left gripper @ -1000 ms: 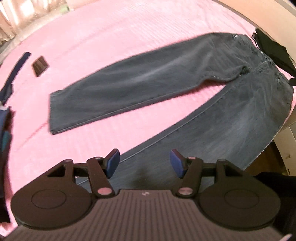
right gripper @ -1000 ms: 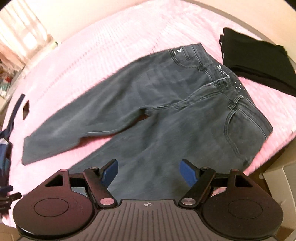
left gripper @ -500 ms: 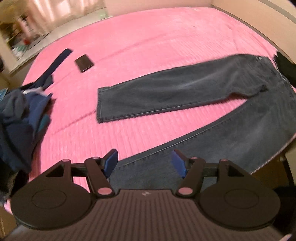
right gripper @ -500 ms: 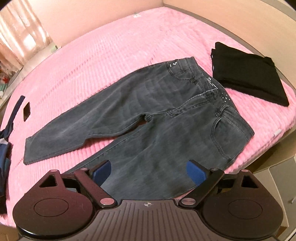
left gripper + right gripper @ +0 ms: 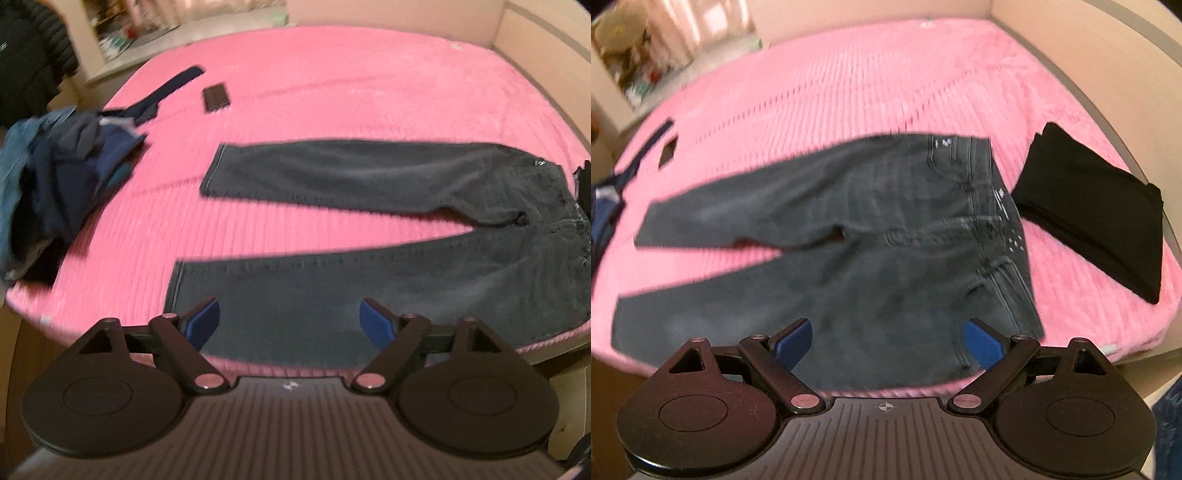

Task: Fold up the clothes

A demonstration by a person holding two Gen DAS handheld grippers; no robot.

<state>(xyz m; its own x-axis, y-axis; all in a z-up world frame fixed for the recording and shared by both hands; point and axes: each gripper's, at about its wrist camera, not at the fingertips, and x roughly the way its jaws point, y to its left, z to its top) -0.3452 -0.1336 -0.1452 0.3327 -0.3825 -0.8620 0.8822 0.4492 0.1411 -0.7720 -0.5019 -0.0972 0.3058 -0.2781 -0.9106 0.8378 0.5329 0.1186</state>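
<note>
The jeans (image 5: 388, 236) lie flat on the pink bed (image 5: 332, 85), legs spread apart, waistband next to the folded black garment (image 5: 1097, 218). Your left gripper (image 5: 290, 319) and right gripper (image 5: 888, 341) both hang wide open, holding nothing. To fold cleanly, pinch one leg at the hem and waist edge together and lay it squarely over the other leg.
</note>
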